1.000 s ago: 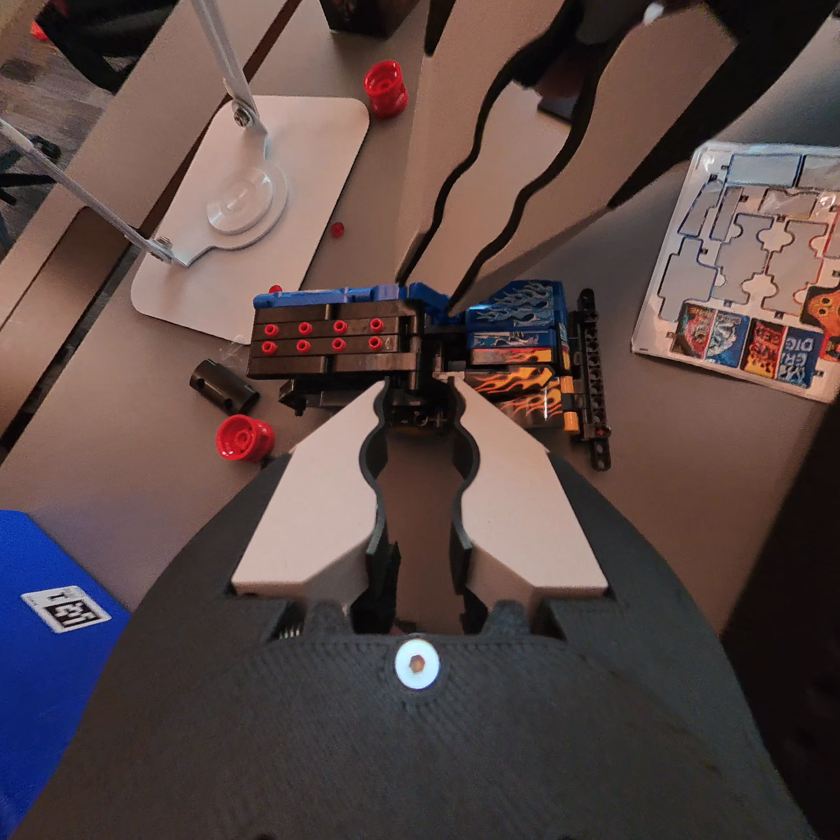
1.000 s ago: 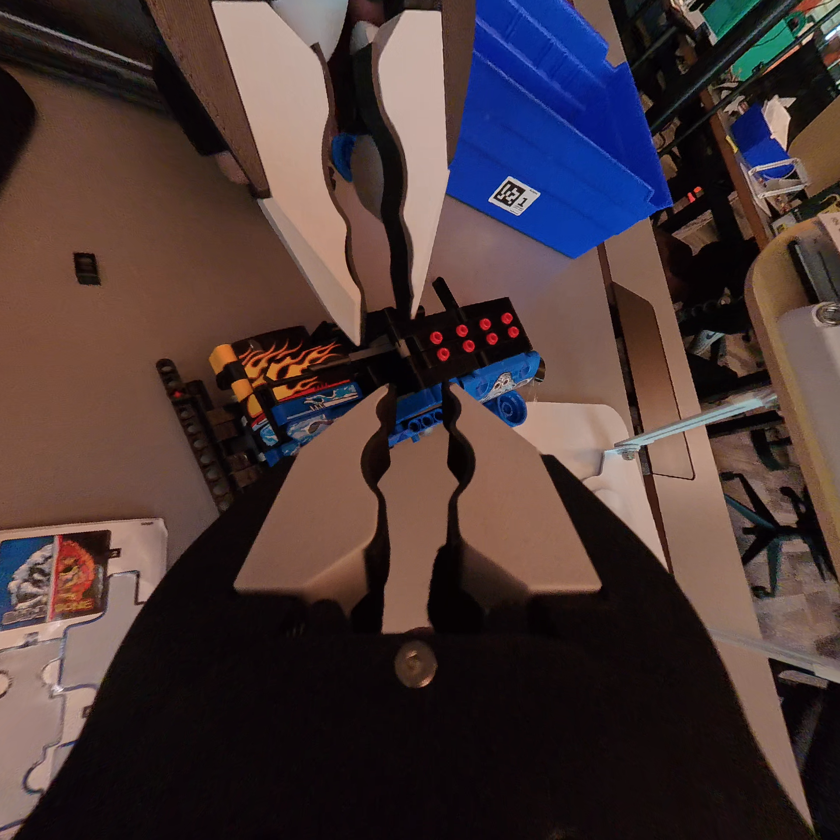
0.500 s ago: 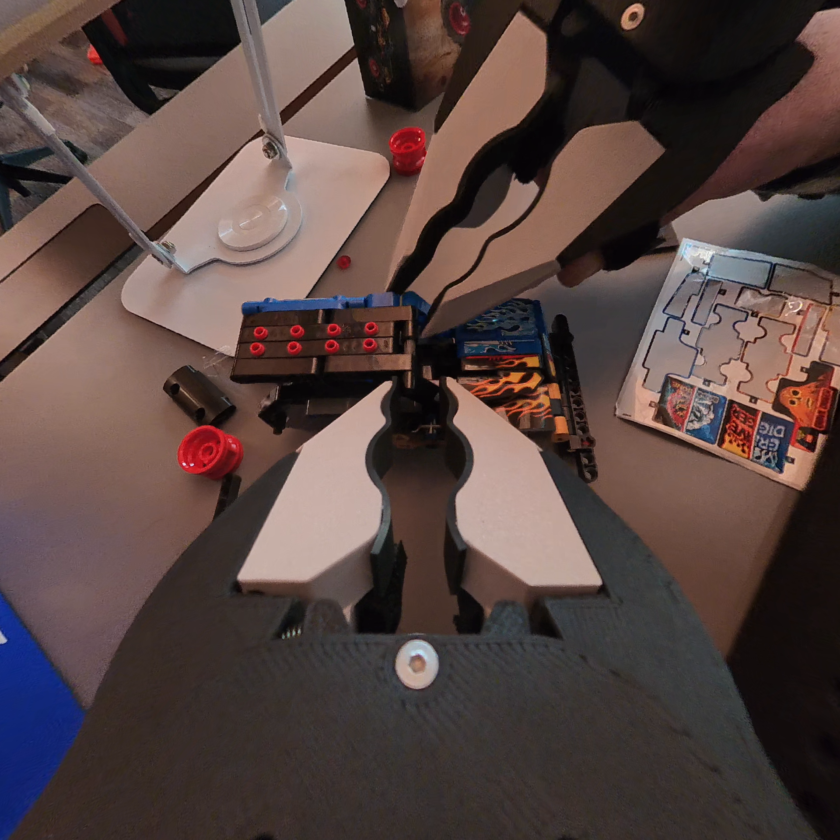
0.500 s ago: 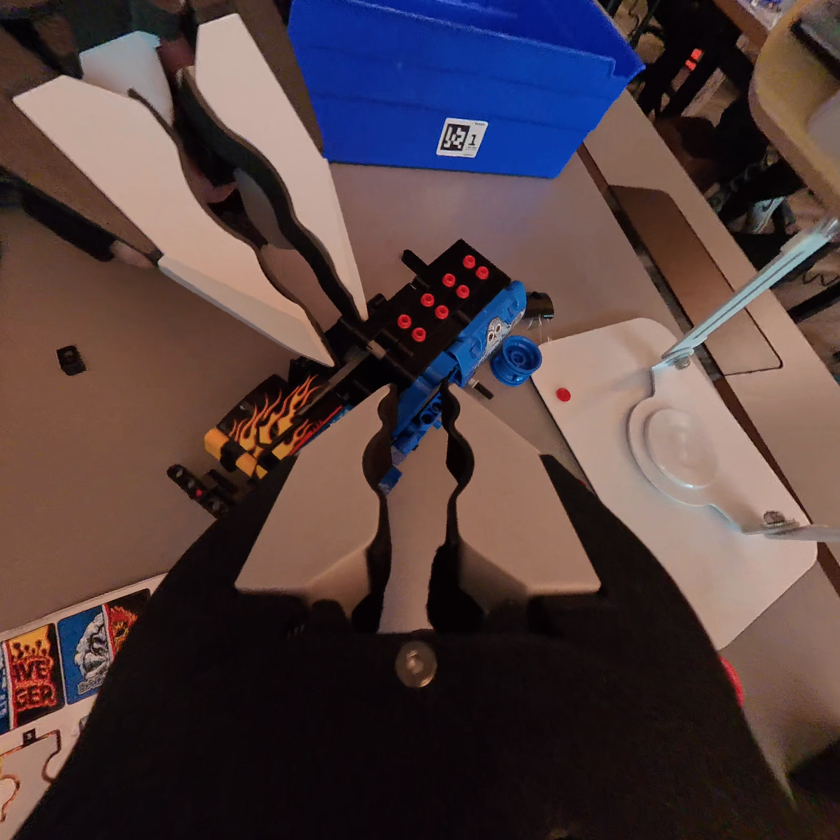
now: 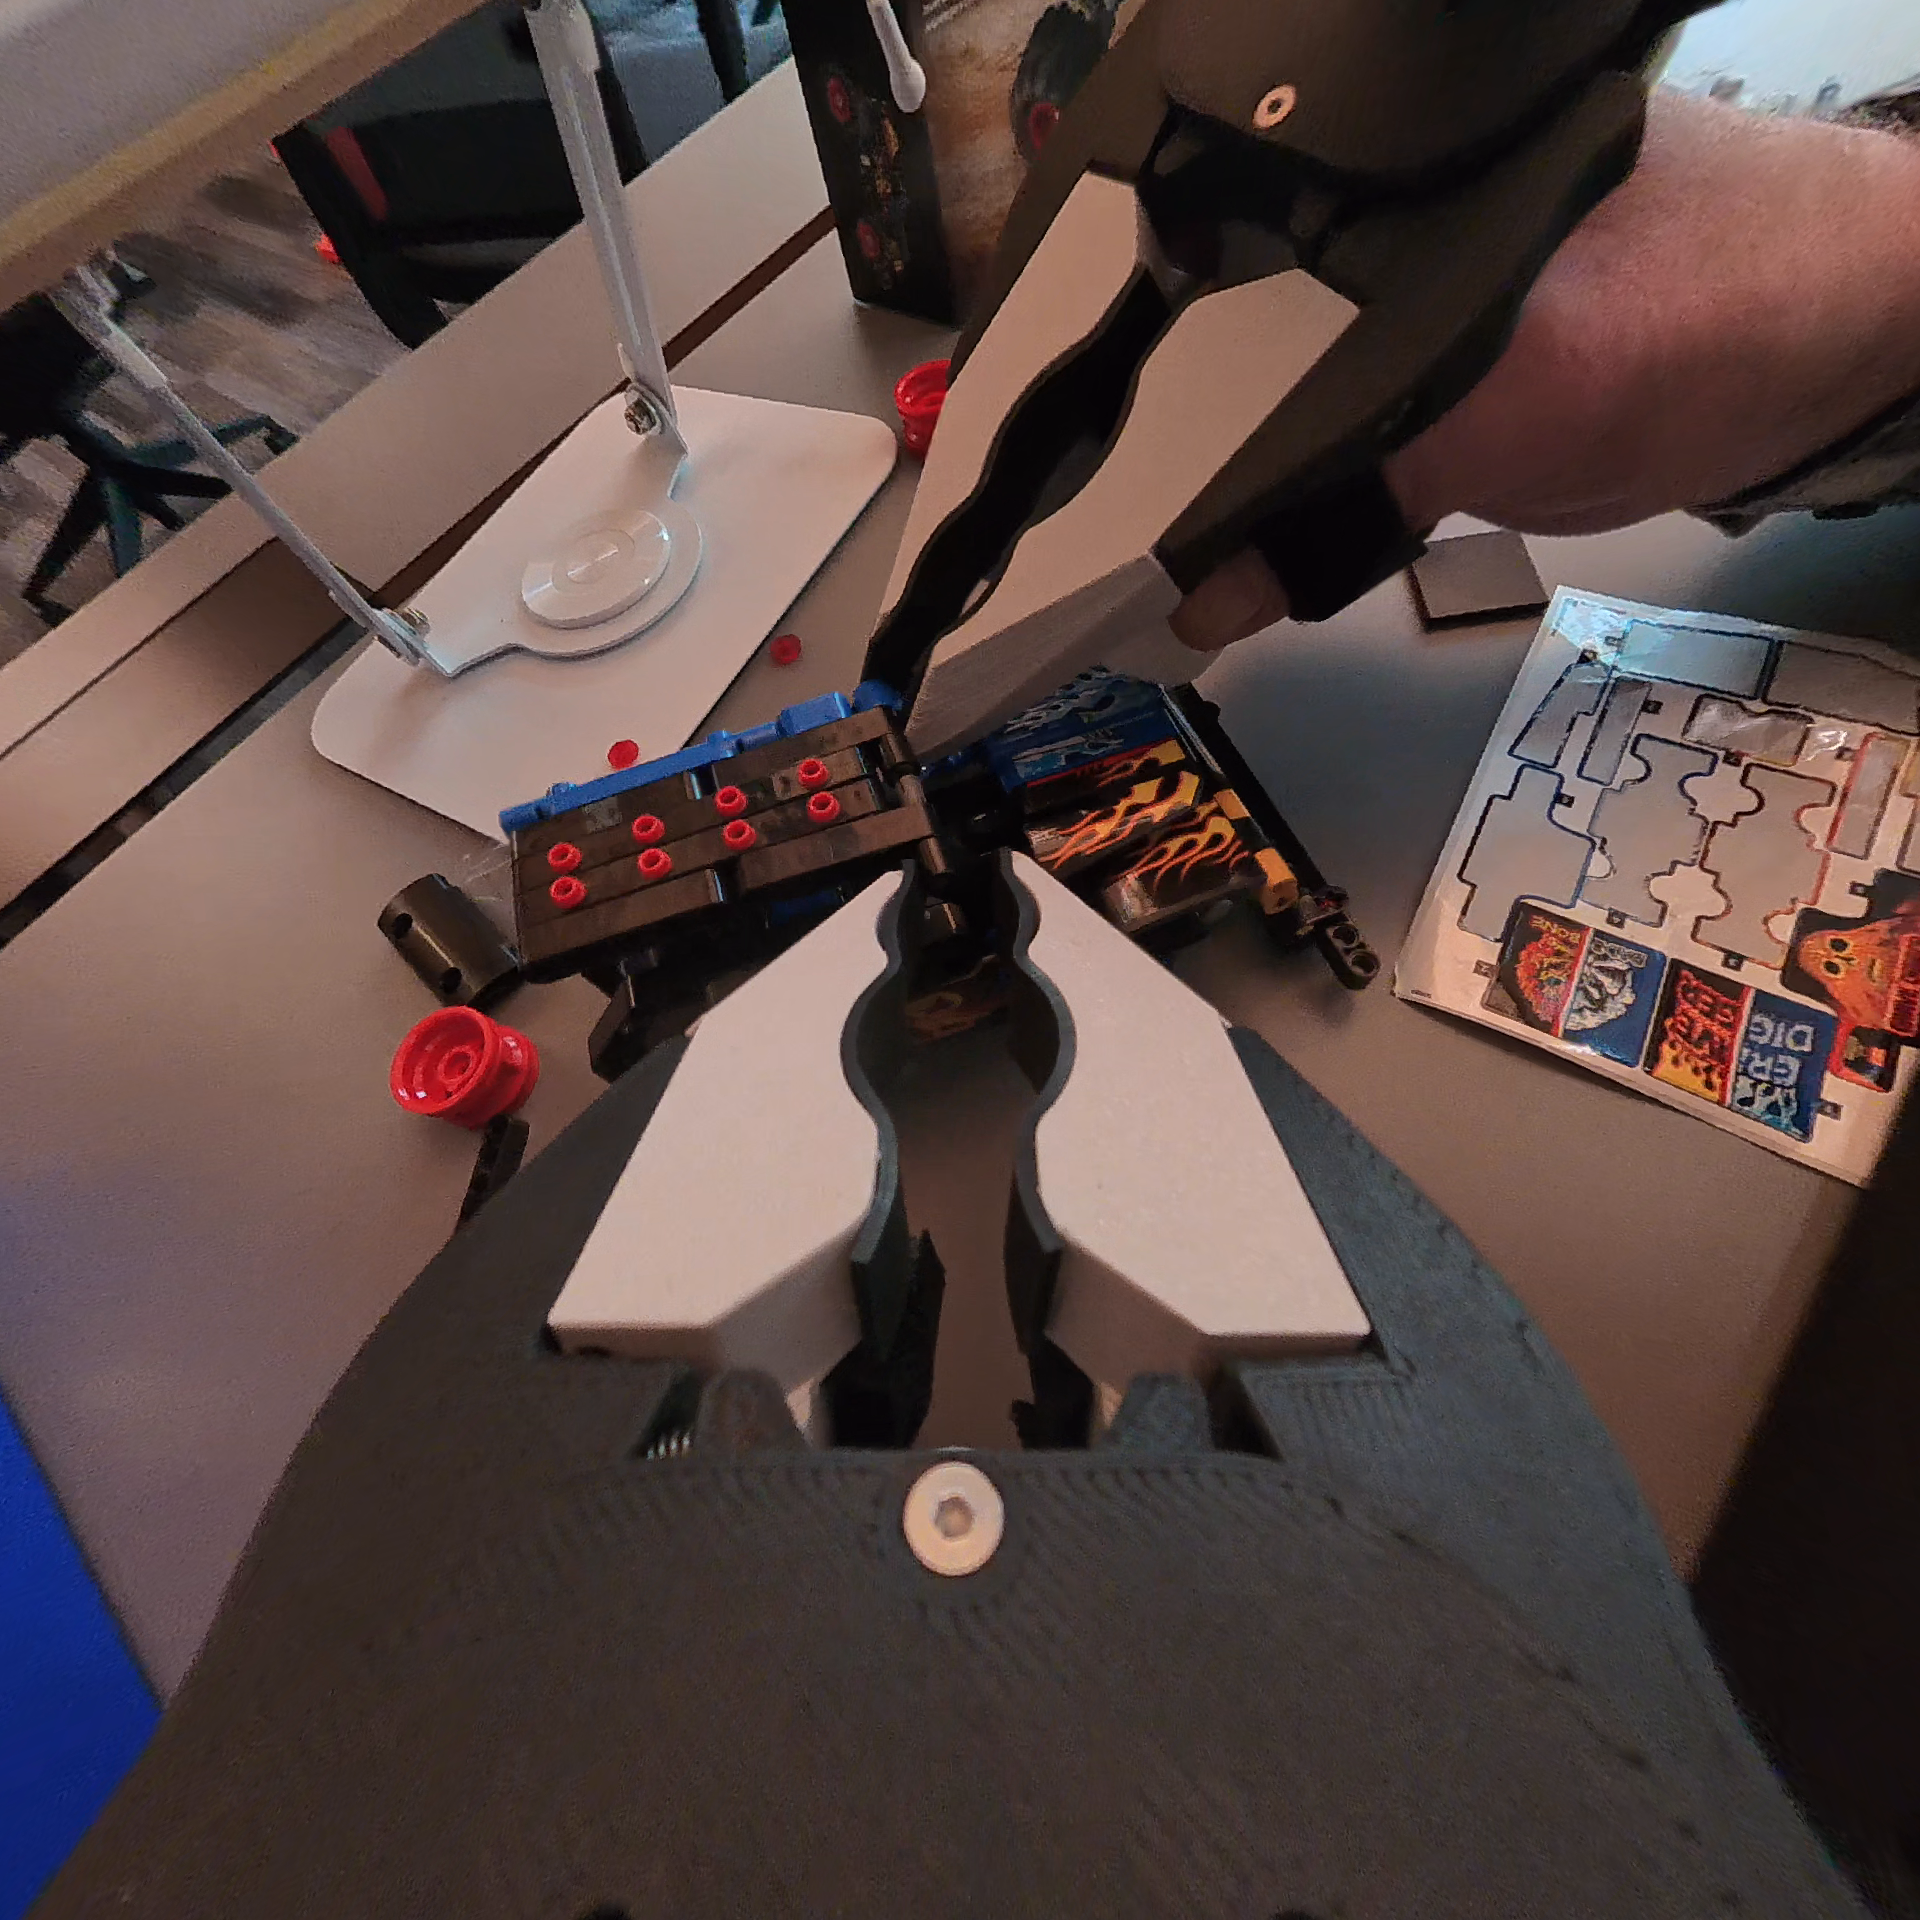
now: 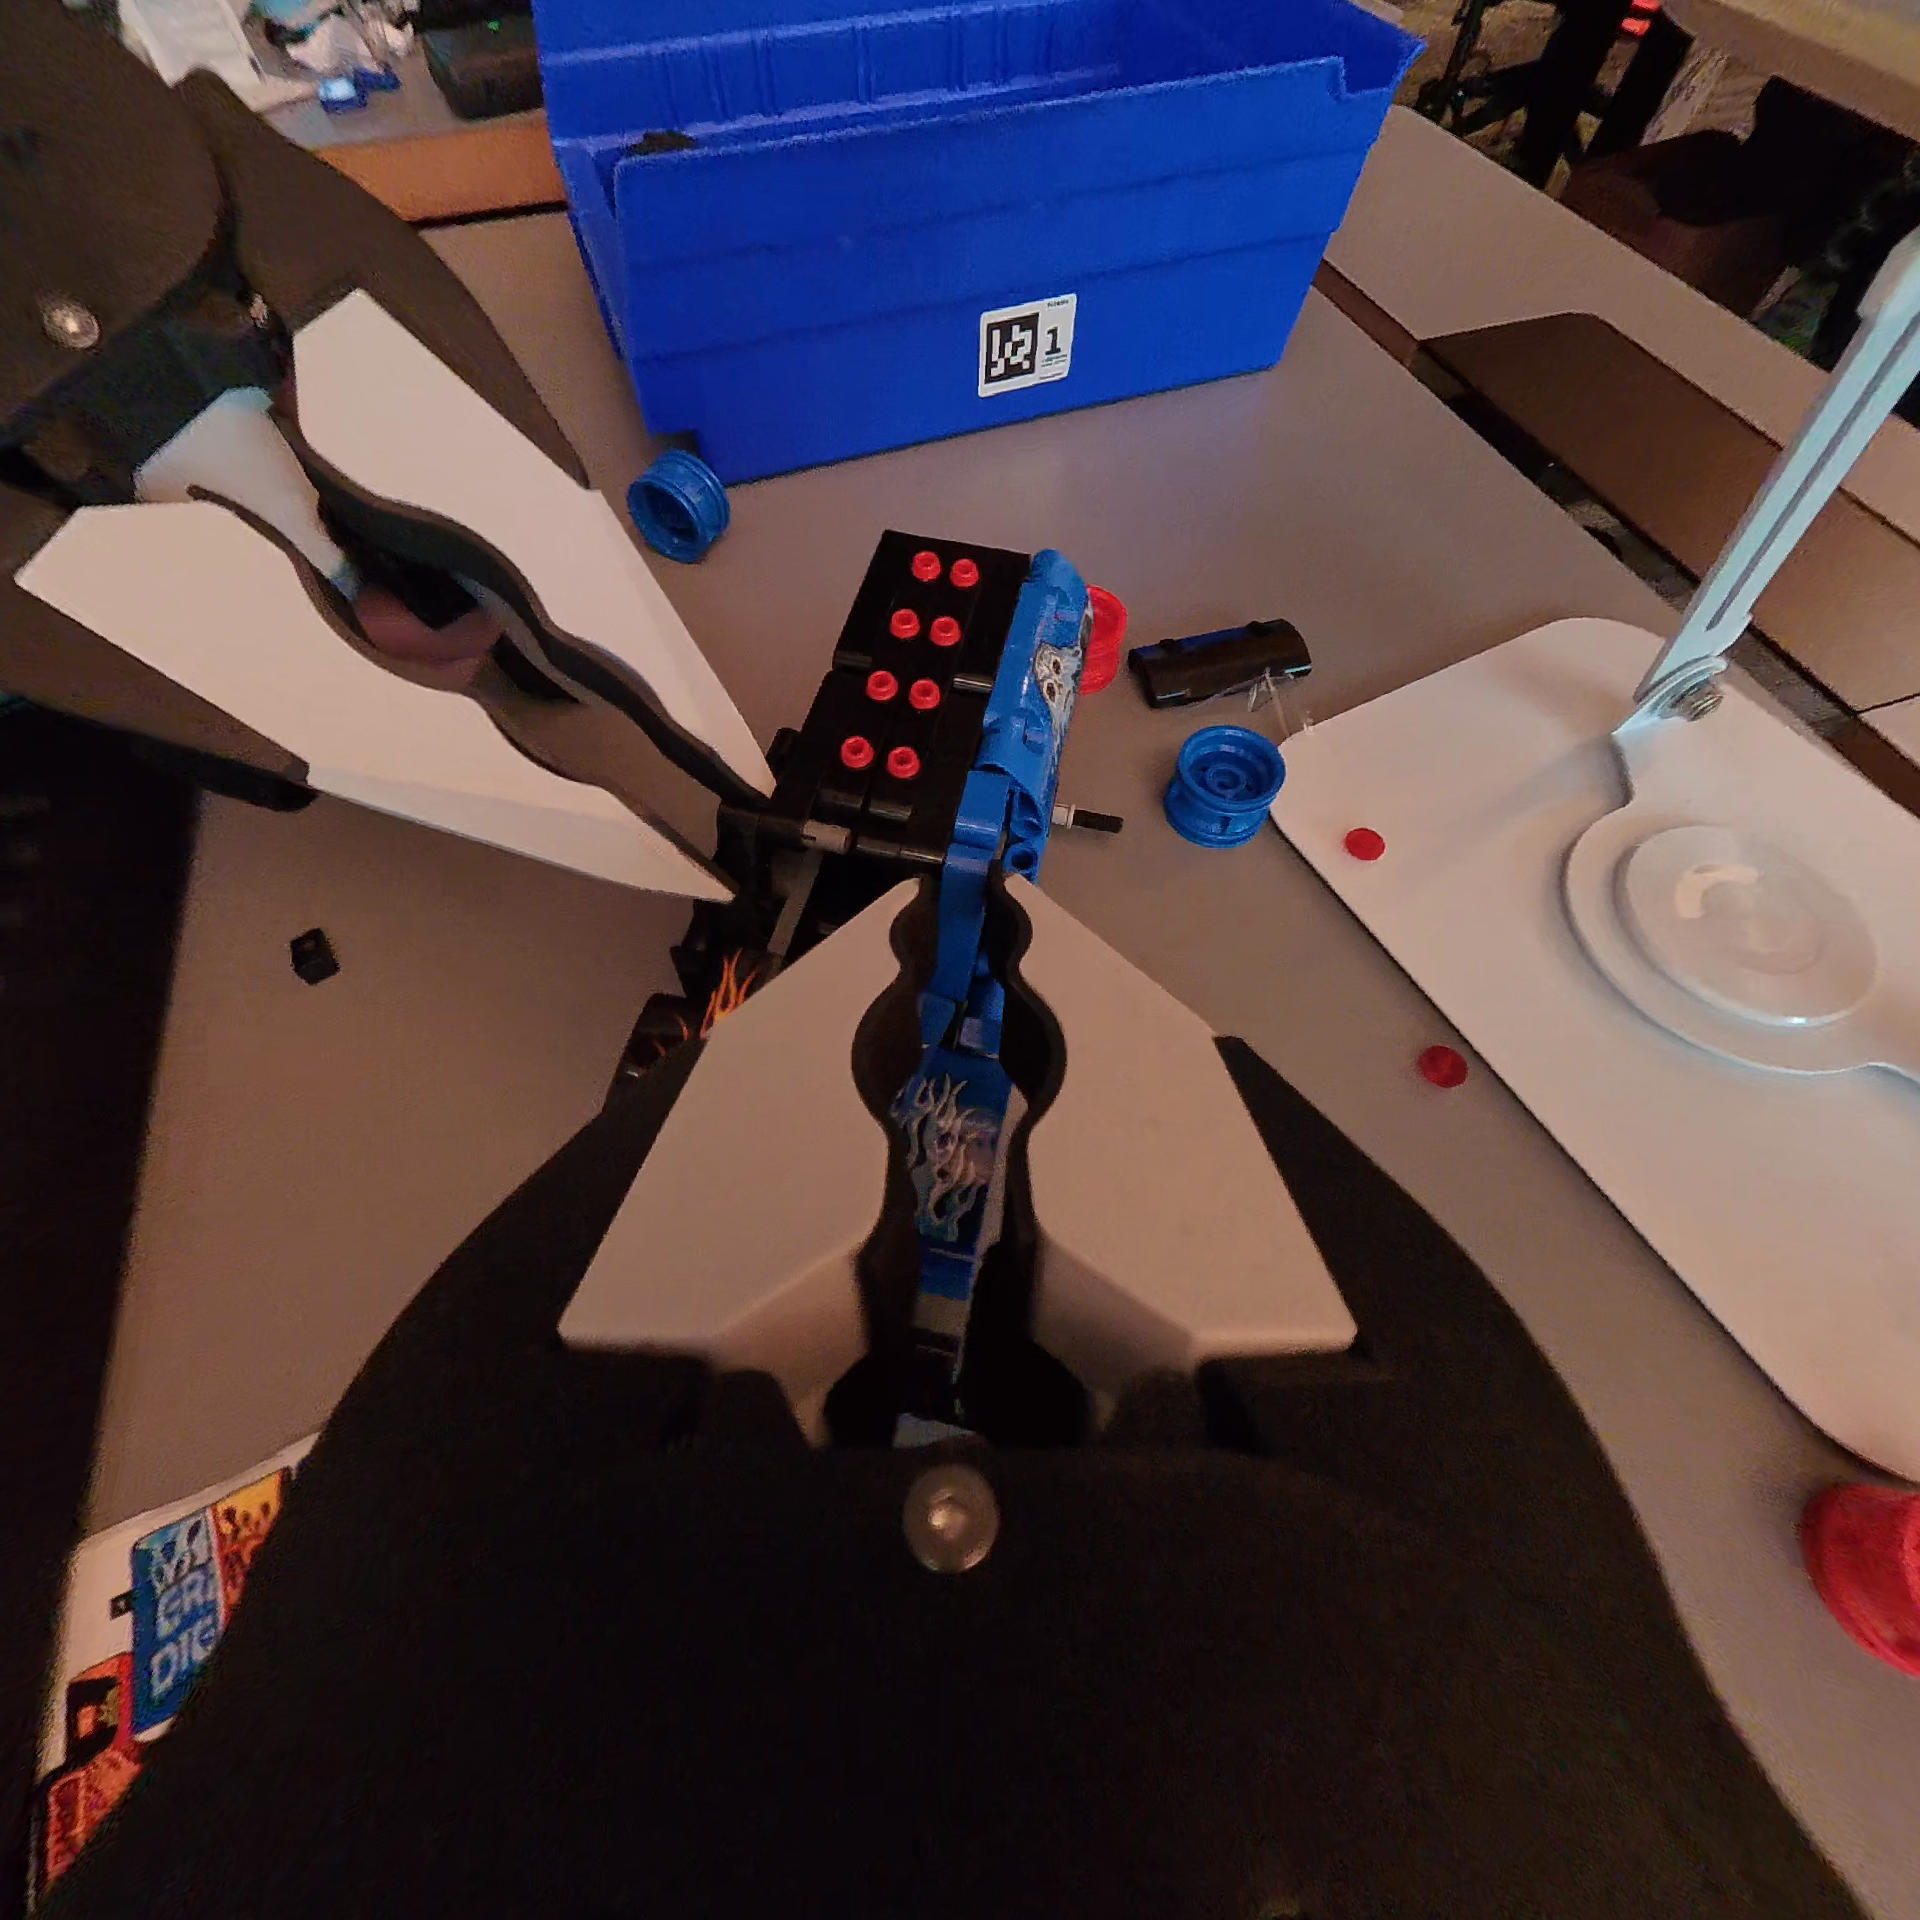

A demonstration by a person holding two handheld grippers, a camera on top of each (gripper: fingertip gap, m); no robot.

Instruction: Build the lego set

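The lego model (image 5: 717,831) is a black chassis with red pins, a blue side and flame-stickered panels (image 5: 1132,831). It is tilted, low over the grey table (image 5: 208,1039). My left gripper (image 5: 961,883) is shut on the black middle of the model. My right gripper (image 6: 961,883) is shut on the model's blue side panel (image 6: 956,1143), which runs between its fingers. In the left wrist view the right gripper (image 5: 894,675) comes down from above onto the model's far blue edge. In the right wrist view the left gripper (image 6: 748,842) comes in from the left.
Loose parts lie around the model: a red wheel (image 5: 464,1065), a black cylinder (image 5: 442,935), two blue wheels (image 6: 1224,784) (image 6: 677,506), a black piece (image 6: 1216,660) and small red pins (image 6: 1363,844). Around them are a sticker sheet (image 5: 1662,862), a white lamp base (image 5: 623,582) and a blue bin (image 6: 935,229). My two grippers' fingertips are within a few centimetres of each other. The red wheel (image 5: 464,1065) is about equally far from each gripper, around 15 cm.
Both grippers have kept their hold and turned the model, which now sits tilted. The right gripper has swung round so the blue side runs straight along its fingers.
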